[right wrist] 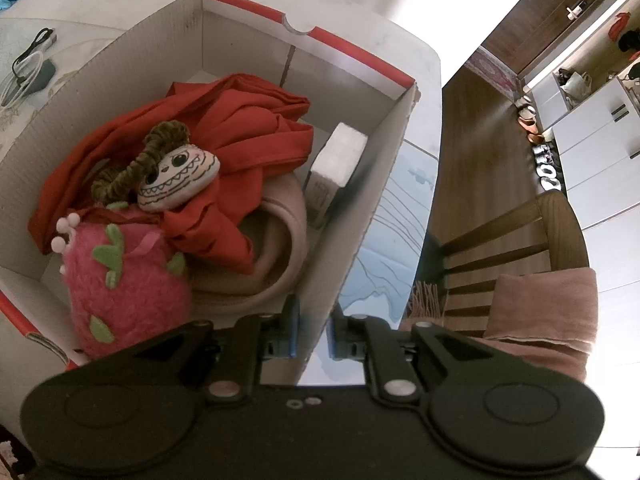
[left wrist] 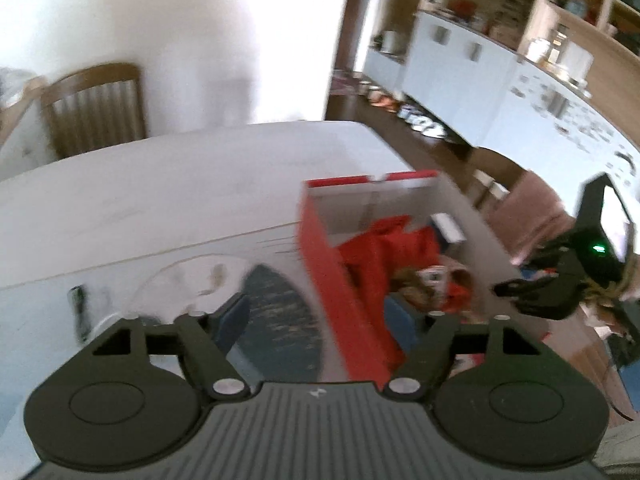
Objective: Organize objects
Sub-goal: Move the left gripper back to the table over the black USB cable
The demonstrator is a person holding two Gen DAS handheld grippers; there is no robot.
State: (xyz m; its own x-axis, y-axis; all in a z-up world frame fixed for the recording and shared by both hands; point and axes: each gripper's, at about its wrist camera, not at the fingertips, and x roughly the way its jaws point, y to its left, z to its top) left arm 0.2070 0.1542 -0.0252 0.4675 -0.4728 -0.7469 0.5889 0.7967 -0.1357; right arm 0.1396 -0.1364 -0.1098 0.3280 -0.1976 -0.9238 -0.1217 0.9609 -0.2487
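Note:
A white cardboard box with red trim [right wrist: 384, 160] stands on the table. In it lie a red cloth [right wrist: 248, 116], a doll with a painted grin and brown yarn hair [right wrist: 180, 176], a pink fuzzy strawberry toy [right wrist: 124, 280], a beige rolled cloth [right wrist: 284, 240] and a small white box [right wrist: 336, 160]. My right gripper [right wrist: 311, 334] is shut on the box's right wall, one pad on each side. My left gripper [left wrist: 332, 320] is open beside the box's red left wall [left wrist: 340, 280], holding nothing. The right gripper [left wrist: 516, 292] shows at the box's far side.
The white table [left wrist: 160, 192] carries a blue-patterned mat [left wrist: 280, 304]. Wooden chairs [left wrist: 96, 108] stand at the table's far end and to the right [right wrist: 520, 248], the latter with a pink cloth [right wrist: 544, 312]. A cable and small items [right wrist: 32, 64] lie left of the box.

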